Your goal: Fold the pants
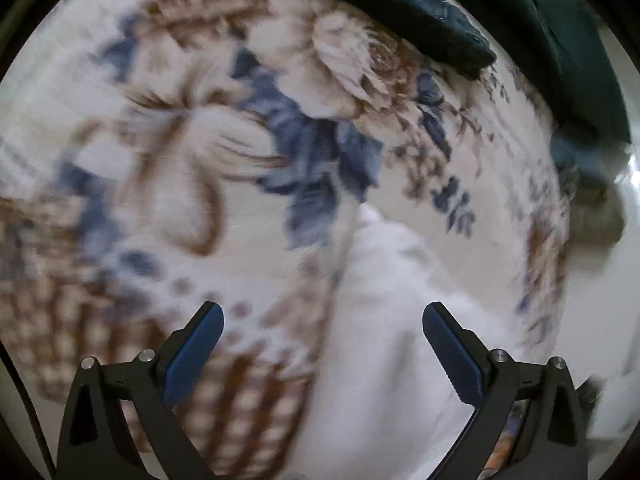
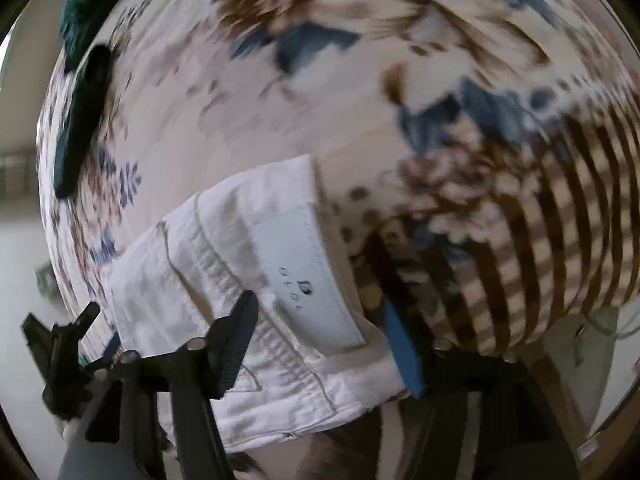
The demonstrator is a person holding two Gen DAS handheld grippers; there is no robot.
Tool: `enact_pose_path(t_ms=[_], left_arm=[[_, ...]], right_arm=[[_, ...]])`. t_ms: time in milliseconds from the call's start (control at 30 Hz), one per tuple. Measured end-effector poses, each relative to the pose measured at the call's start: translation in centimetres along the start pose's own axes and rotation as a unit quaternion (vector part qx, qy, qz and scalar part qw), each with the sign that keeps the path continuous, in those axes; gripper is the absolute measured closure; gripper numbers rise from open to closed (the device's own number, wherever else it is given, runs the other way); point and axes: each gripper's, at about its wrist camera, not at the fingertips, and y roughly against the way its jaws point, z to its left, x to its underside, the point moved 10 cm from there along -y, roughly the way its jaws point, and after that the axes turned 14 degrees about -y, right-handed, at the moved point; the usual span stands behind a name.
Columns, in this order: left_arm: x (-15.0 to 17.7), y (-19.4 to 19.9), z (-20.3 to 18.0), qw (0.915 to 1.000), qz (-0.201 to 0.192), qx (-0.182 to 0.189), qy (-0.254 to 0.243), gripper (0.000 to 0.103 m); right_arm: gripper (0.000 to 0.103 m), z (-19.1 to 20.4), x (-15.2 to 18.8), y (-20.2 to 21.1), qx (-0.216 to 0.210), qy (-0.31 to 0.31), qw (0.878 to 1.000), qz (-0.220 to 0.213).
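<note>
White pants (image 2: 256,264) lie folded on a flower-patterned bedspread (image 2: 360,100), waistband and a back pocket with dark marks facing up. My right gripper (image 2: 324,328) is open just above them, its fingers straddling the waistband end. In the left wrist view the pants (image 1: 384,320) show as a blurred white shape ahead and to the right. My left gripper (image 1: 322,332) is open and empty above the bedspread (image 1: 200,140), its right finger over the white cloth. The left gripper (image 2: 64,356) also shows at the lower left of the right wrist view.
A dark teal garment (image 1: 460,12) lies at the far edge of the bed; it also shows in the right wrist view (image 2: 84,92). Pale floor (image 2: 20,280) lies beyond the bed's left edge. Both views are motion-blurred.
</note>
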Motion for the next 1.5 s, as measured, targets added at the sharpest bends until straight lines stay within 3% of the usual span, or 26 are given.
enact_pose_path(t_ms=[33, 67, 100, 133, 200, 233, 333, 400, 467, 533, 600, 633, 733, 767, 800, 900, 1033, 1100, 1200, 1267, 1400, 1433, 1500], left_arm=[[-0.3, -0.9, -0.2, 0.9999, 0.009, 0.008, 0.009, 0.002], [-0.9, -2.2, -0.6, 0.9993, 0.014, 0.031, 0.016, 0.013], [-1.3, -3.1, -1.0, 0.9986, 0.012, 0.047, 0.019, 0.045], [-1.6, -3.8, -1.4, 0.9983, 0.011, 0.055, 0.014, 0.063], [-2.0, -4.9, -1.5, 0.9991, 0.014, 0.035, -0.017, 0.075], [-2.1, -5.1, -1.3, 0.9992, 0.013, 0.029, -0.024, 0.076], [-2.1, -5.8, -0.2, 0.9973, 0.014, 0.070, 0.017, 0.076], [-2.2, -5.7, 0.3, 0.9922, 0.015, 0.105, 0.064, 0.074], [-2.2, -5.0, 0.5, 0.9846, 0.012, 0.140, 0.104, 0.070], [-2.1, -3.6, 0.0, 0.9839, 0.003, 0.149, 0.098, 0.059], [-1.4, -1.9, -1.1, 0.9878, -0.008, 0.146, 0.055, 0.023], [-0.8, -1.6, -1.6, 0.9891, -0.003, 0.142, 0.038, 0.018], [1.9, -0.8, -2.7, 0.9918, 0.013, 0.127, -0.003, 0.018], [2.5, -0.7, -2.9, 0.9922, 0.017, 0.123, -0.009, 0.018], [3.2, -0.5, -2.8, 0.9925, 0.022, 0.119, -0.013, 0.017], [4.3, -0.6, -2.7, 0.9926, 0.030, 0.116, -0.014, 0.016], [5.1, -1.1, -2.2, 0.9934, 0.035, 0.108, -0.015, 0.016], [4.8, -1.4, -2.2, 0.9931, 0.033, 0.111, -0.014, 0.014], [3.6, -2.2, -2.6, 0.9930, 0.032, 0.113, -0.013, 0.014], [2.3, -2.4, -2.8, 0.9937, 0.025, 0.108, -0.016, 0.014], [-0.2, -3.5, -3.3, 0.9938, 0.012, 0.109, -0.017, 0.016], [-0.7, -3.9, -3.5, 0.9933, 0.008, 0.114, -0.016, 0.023], [-1.1, -4.7, -3.0, 0.9954, 0.010, 0.094, -0.016, 0.048]], right_arm=[[0.036, -0.4, 0.1, -0.3, -0.005, -0.008, 1.000, 0.007], [0.036, -0.8, 0.4, -1.0, -0.006, -0.018, 1.000, 0.020], [0.036, -0.9, 0.7, -1.5, -0.007, -0.018, 0.999, 0.027], [0.036, -1.0, 1.1, -2.1, -0.001, -0.010, 1.000, 0.029], [0.039, -1.2, 1.4, -2.9, 0.011, 0.006, 1.000, 0.022], [0.045, -1.6, 1.0, -2.8, 0.021, 0.010, 1.000, 0.001], [0.046, -2.5, 0.7, -2.9, 0.034, -0.006, 0.999, -0.010], [0.046, -2.2, 0.9, -3.0, 0.050, 0.002, 0.999, -0.011], [0.045, -1.7, 1.2, -2.8, 0.039, 0.003, 0.999, 0.002], [0.042, -1.7, 1.9, -2.2, 0.014, -0.026, 0.999, 0.017], [0.042, -2.4, 2.6, -1.5, 0.004, -0.043, 0.999, 0.020], [0.041, -2.9, 3.0, -1.5, 0.014, -0.048, 0.999, 0.021], [0.040, -4.6, 4.1, -3.3, 0.027, -0.059, 0.997, 0.052], [0.066, -4.7, 4.7, -4.4, 0.009, -0.065, 0.995, 0.070], [0.080, -4.3, 5.0, -4.4, -0.006, -0.062, 0.996, 0.064], [0.084, -2.2, 6.4, -2.5, 0.050, 0.052, 0.997, 0.000], [0.084, -3.2, 8.0, -1.5, 0.043, 0.034, 0.998, 0.013], [0.083, -4.2, 8.4, -3.0, 0.042, 0.015, 0.998, 0.039], [0.067, -4.6, 7.9, -4.6, 0.057, 0.010, 0.996, 0.063], [0.050, -5.2, 7.3, -4.1, 0.061, 0.005, 0.996, 0.058], [0.044, -5.7, 6.6, -4.2, 0.044, -0.011, 0.997, 0.061], [0.043, -6.1, 6.5, -4.3, 0.039, -0.017, 0.997, 0.065], [0.039, -6.8, 6.3, -4.4, 0.027, -0.031, 0.997, 0.071]])
